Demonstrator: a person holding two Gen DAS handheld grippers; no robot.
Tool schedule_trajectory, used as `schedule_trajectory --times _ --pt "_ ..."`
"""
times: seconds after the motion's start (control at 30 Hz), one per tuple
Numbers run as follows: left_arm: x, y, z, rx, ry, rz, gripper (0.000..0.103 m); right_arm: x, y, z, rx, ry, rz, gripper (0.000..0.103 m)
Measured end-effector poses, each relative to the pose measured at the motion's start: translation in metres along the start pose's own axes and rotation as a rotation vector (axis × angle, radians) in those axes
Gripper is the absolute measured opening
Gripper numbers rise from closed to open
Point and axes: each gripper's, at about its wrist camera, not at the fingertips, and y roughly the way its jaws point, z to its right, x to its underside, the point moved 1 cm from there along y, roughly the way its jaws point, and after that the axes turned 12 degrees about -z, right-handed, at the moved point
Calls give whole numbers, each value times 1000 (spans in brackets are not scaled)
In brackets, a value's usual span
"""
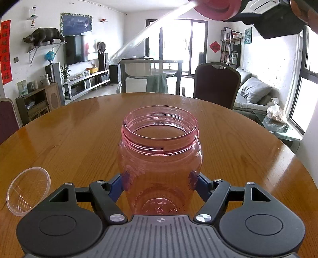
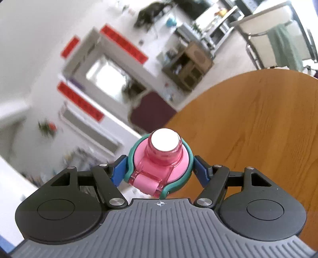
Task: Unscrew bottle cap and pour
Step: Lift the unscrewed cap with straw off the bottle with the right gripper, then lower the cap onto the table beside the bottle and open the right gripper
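A pink see-through bottle [image 1: 160, 158] stands upright on the round wooden table [image 1: 79, 135], its mouth open with no cap on it. My left gripper [image 1: 160, 183] is shut on its lower body. My right gripper [image 2: 160, 168] is shut on the pink cap [image 2: 161, 164] with a teal rim and a flip spout. In the left wrist view the cap [image 1: 216, 8] and its clear straw [image 1: 151, 33] hang high above the bottle, held by the right gripper [image 1: 278, 17].
A clear plastic cup [image 1: 27, 191] lies tilted on the table at the left, beside my left gripper. Dark chairs [image 1: 216, 83] stand at the table's far edge. The table edge [image 2: 178, 117] shows in the right wrist view.
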Motion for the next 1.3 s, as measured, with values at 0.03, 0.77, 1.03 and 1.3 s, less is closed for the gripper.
schedule_trajectory --times 0.03,0.77,1.03,1.3 --pt "0 0 0 -2 -1 0 72 2 2 5 5 18 20 71" --pt "2 1 10 -20 0 -6 71 101 157 155 173 510 140 72" --pt "-1 1 13 -24 1 -12 71 104 163 151 245 432 129 72" --pt "-6 1 16 -29 -2 -20 72 105 147 154 253 380 82 85"
